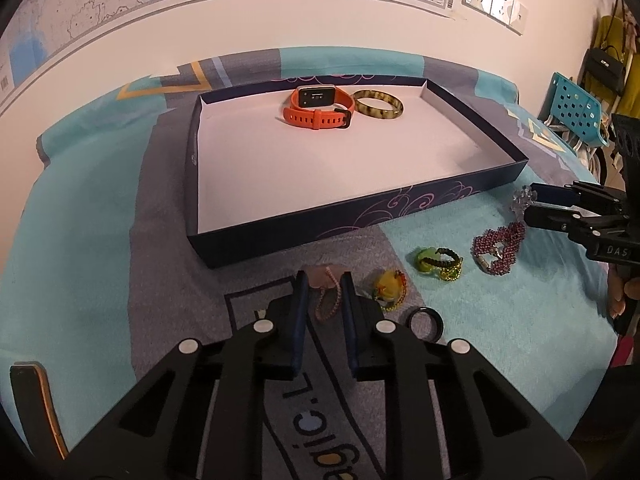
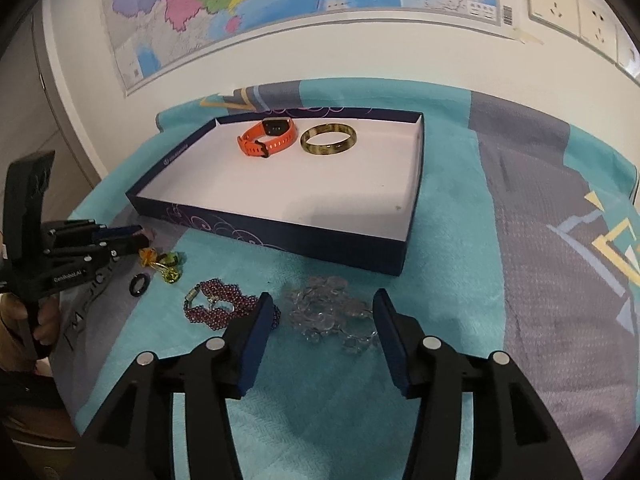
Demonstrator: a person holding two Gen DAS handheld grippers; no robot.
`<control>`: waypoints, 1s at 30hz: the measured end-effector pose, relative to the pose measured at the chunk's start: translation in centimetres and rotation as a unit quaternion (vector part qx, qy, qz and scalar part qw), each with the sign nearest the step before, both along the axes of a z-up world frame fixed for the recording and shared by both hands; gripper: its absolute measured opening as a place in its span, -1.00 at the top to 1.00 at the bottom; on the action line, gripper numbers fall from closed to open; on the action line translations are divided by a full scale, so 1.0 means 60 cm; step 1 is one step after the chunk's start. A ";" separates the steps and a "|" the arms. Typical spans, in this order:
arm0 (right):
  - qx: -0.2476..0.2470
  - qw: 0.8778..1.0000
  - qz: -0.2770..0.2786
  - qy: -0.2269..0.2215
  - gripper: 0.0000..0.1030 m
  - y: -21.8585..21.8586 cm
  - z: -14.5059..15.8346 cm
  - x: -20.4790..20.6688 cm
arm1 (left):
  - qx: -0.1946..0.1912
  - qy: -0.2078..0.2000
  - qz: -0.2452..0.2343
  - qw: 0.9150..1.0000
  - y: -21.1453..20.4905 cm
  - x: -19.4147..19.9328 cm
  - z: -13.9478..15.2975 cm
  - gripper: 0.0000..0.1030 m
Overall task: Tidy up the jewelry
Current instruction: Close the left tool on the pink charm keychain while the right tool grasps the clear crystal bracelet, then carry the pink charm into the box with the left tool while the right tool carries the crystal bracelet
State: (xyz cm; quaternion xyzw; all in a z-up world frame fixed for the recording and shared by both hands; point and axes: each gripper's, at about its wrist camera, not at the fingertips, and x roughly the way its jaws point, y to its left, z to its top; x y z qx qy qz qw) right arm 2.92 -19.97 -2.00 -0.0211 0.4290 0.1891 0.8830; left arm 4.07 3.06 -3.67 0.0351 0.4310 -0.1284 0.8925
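Observation:
My left gripper [image 1: 325,282] is shut on a pink bead bracelet [image 1: 326,300] with a pink stone, low on the blanket in front of the box. My right gripper [image 2: 323,299] stands open over a clear crystal bracelet [image 2: 332,316] that lies between its fingers, untouched by the pads. A purple bead bracelet [image 2: 224,306] lies just left of it. A green and black bracelet [image 1: 438,262], a yellow charm bracelet [image 1: 388,290] and a black ring [image 1: 426,322] lie loose nearby. In the dark blue box [image 1: 280,228] sit an orange watch [image 1: 318,110] and a mottled bangle [image 1: 378,106].
A teal and grey blanket [image 2: 460,280] covers the surface. A wall with maps and sockets stands right behind the box. A blue perforated chair [image 1: 576,112] and hanging bags are at the far right. A person's hand [image 2: 44,320] holds the left gripper's handle.

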 end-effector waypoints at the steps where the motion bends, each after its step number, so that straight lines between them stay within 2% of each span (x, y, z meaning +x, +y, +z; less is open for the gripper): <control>1: -0.007 1.000 0.000 -0.002 0.18 0.001 0.000 0.000 | 0.000 0.000 0.001 1.000 0.000 0.000 0.000 0.67; 3: -0.028 1.000 -0.002 -0.006 0.34 0.004 -0.002 0.001 | 0.000 -0.001 0.001 1.000 -0.001 0.000 -0.001 0.68; 7: -0.027 1.000 0.001 -0.010 0.52 0.001 0.000 0.000 | -0.003 -0.002 0.003 1.000 0.000 0.000 -0.001 0.68; 10: -0.014 1.000 0.000 -0.009 0.68 -0.006 0.002 -0.001 | -0.007 -0.002 0.005 1.000 0.002 0.000 0.000 0.68; 14: 0.008 1.000 0.000 -0.011 0.71 -0.012 0.011 -0.005 | -0.013 -0.006 0.011 1.000 0.008 -0.001 0.005 0.68; 16: 0.024 1.000 0.001 -0.012 0.87 -0.016 0.019 -0.007 | -0.017 -0.009 0.013 1.000 0.010 -0.003 0.009 0.68; 30: 0.061 0.997 0.015 -0.048 0.86 -0.013 0.082 -0.016 | -0.038 -0.038 -0.001 0.999 0.008 -0.024 0.052 0.68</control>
